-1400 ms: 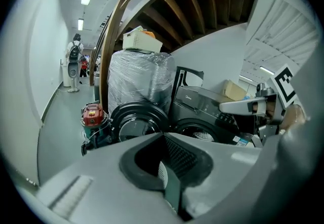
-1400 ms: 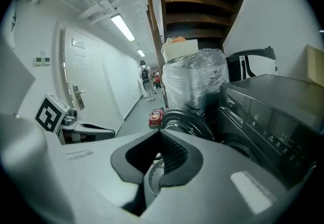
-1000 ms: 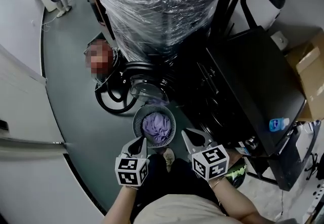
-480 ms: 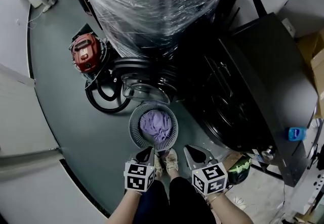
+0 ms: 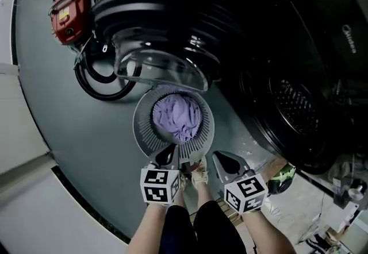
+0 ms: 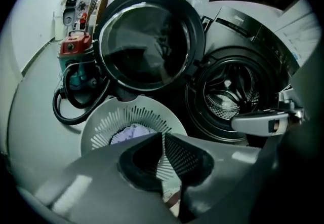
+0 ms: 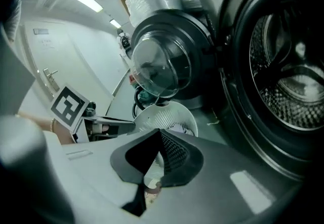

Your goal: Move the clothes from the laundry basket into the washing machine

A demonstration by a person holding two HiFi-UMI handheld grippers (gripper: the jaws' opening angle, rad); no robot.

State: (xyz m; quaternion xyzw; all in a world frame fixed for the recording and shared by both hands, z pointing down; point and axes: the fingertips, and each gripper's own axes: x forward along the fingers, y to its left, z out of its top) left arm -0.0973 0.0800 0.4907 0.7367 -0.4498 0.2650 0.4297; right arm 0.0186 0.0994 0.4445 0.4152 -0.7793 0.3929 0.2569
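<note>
1. Reaching in: left gripper point(image 5: 167, 157) and right gripper point(image 5: 225, 162), both closed and empty, poised by the laundry basket point(image 5: 141, 132) holding lilac clothes point(image 5: 176, 116)
2. Next, jaws must part to seize clothes for the open washing machine point(image 5: 296, 110)

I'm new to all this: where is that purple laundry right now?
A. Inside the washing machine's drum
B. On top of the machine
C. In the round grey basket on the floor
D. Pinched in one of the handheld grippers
C: the purple laundry lies heaped inside the round grey basket on the floor, just below the washer door, which hangs open, while the drum looks empty.
</note>
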